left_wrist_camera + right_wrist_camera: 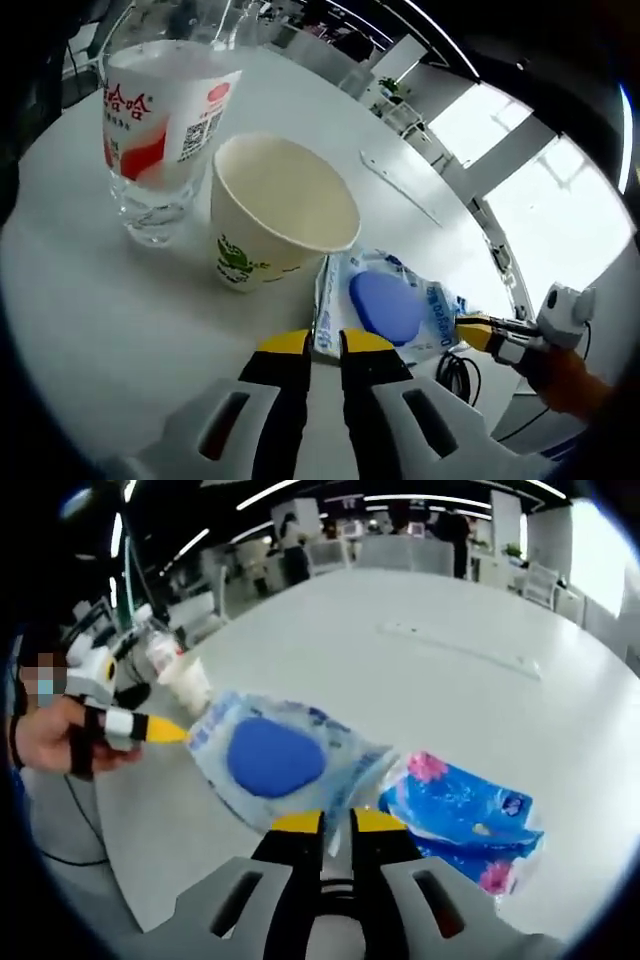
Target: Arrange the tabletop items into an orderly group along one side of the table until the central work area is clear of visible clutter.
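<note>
The wet-wipes pack (275,755) is clamped at opposite edges by the left gripper (325,345) and right gripper (338,825), apparently for a steadied shift toward the paper cup (275,210).

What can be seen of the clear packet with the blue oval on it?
The clear packet is a soft, crinkly plastic pouch with blue print and a large blue oval on its face. It lies flat on the white table, gripped at two opposite edges: the right gripper is shut on its near edge, the left gripper on the other. It sits near the paper cup and next to a blue tissue pack.
</note>
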`<state>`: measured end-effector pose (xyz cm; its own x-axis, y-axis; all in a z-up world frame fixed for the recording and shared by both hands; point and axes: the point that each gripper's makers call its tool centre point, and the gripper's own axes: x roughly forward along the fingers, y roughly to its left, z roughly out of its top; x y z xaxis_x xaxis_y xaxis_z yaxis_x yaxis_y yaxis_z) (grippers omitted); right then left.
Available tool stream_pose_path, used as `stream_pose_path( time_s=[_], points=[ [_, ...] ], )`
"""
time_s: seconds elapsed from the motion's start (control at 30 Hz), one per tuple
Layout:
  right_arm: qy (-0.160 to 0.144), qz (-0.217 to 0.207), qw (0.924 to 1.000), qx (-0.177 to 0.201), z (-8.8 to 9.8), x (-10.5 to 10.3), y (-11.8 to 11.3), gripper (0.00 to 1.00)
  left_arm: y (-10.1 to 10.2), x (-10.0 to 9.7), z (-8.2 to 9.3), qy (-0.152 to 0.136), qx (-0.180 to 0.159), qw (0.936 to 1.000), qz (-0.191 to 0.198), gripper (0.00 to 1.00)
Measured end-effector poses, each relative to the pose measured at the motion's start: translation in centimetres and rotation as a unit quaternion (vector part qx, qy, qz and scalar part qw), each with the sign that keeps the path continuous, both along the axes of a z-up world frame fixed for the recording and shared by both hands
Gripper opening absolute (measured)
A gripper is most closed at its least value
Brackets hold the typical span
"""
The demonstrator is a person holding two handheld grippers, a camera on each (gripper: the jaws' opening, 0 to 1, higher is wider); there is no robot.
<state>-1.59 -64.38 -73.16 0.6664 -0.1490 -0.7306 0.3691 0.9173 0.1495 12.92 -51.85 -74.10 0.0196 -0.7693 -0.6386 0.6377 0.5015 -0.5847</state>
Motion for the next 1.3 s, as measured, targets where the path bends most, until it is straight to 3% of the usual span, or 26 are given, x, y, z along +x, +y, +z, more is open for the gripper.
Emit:
stream_pose_path(
  time_s=[0.27,0.4,0.47,0.73,0.87,1.07,1.3],
  points=[
    [-0.017,-0.004,0.9998,-0.007,1.2,-1.7,0.9,0.09,1.0,0.2,1.2,0.001,-0.018,0.9997,0.016,0.12],
    [-0.005,0.001,0.9995,-0.030,1.3,-3.5,0.6,0.08,2.0,-0.1,1.4,-0.005,-0.016,0.9998,0.015,0.11],
    [-0.009,-0.016,0.9994,-0.028,1.5,-4.7,0.0,0.08,2.8,-0.2,1.5,-0.028,-0.011,0.9996,0.001,0.11],
    [0.011,-0.088,0.9950,-0.045,1.1,-10.2,-3.5,0.07,6.0,-1.1,0.8,-0.049,0.009,0.9986,-0.018,0.12],
    [0.010,-0.122,0.9916,-0.041,1.0,-11.9,-4.7,0.08,7.4,-1.4,0.4,-0.056,0.015,0.9980,-0.024,0.12],
    [0.012,-0.144,0.9889,-0.034,0.4,-13.1,-5.9,0.08,8.9,-1.7,0.6,-0.101,0.032,0.9913,-0.078,0.14],
    [0.011,-0.161,0.9867,-0.021,-0.4,-13.0,-7.1,0.08,10.3,-0.9,1.7,-0.110,0.025,0.9911,-0.071,0.15]
  ],
)
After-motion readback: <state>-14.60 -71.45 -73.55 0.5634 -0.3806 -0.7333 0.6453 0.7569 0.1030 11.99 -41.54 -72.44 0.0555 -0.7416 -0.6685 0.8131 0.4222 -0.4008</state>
